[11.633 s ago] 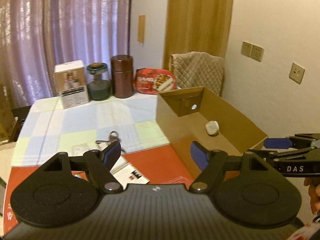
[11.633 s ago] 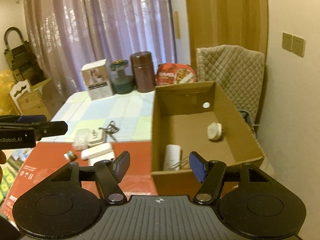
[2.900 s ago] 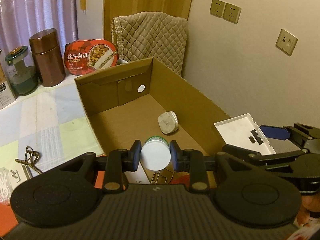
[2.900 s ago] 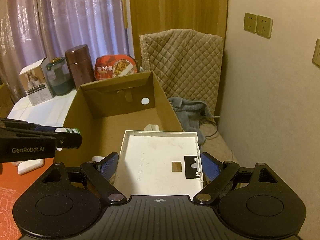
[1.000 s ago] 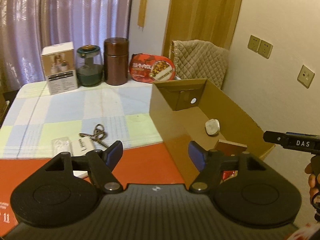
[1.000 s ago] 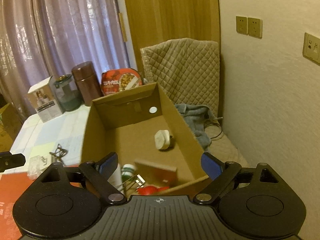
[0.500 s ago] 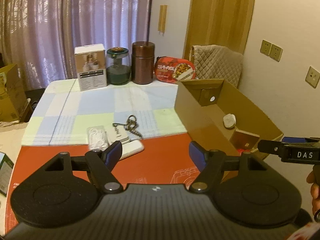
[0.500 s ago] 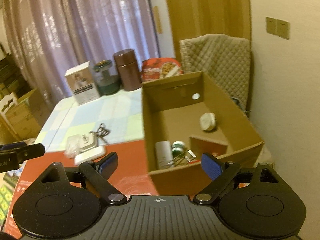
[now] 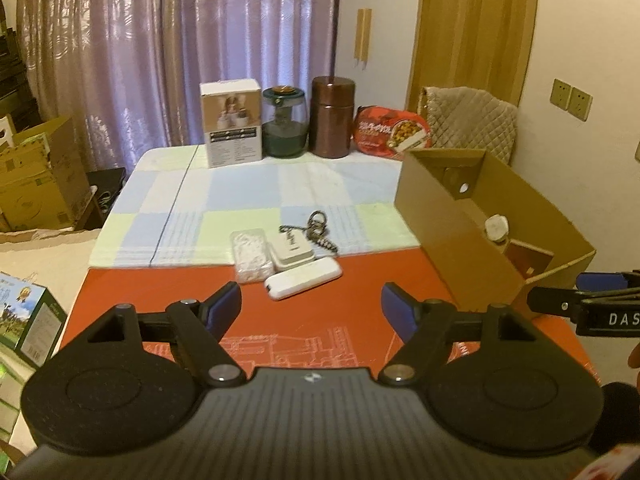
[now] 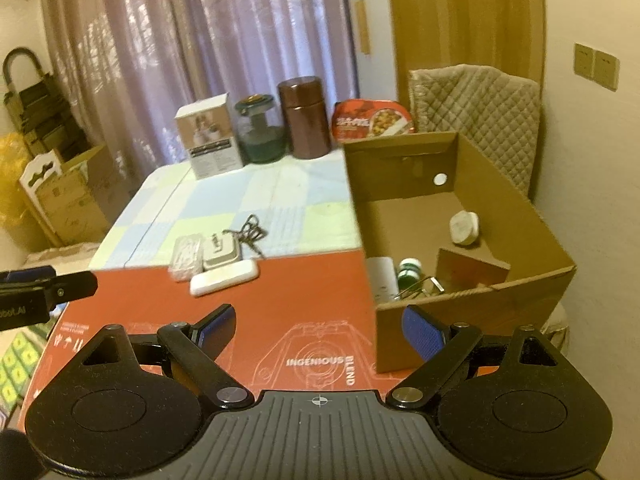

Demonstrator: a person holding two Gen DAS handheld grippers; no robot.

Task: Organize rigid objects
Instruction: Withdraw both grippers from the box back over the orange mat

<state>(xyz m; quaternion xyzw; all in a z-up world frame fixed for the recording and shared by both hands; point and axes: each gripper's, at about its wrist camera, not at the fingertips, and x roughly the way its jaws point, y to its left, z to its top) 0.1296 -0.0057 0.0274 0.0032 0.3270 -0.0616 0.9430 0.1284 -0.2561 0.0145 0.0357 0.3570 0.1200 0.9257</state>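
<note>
both the left gripper (image 9: 311, 305) and right gripper (image 10: 318, 326) are spread and empty; the white bar (image 9: 303, 284) looks light, stiff, slick, best pinched across its narrow sides.

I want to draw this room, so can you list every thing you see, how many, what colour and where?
cardboard box: 1, brown, table's right side
round white piece: 1, inside box
green-capped bottle: 1, inside box
brown panel: 1, inside box
white long case: 1, red mat
clear packet: 1, beside it
small white box: 1, by the chain
chain: 1, dark, checked cloth
brown canister: 1, table back
glass jar: 1, green lid
food tray: 1, red
left claw: open
right claw: open
</note>
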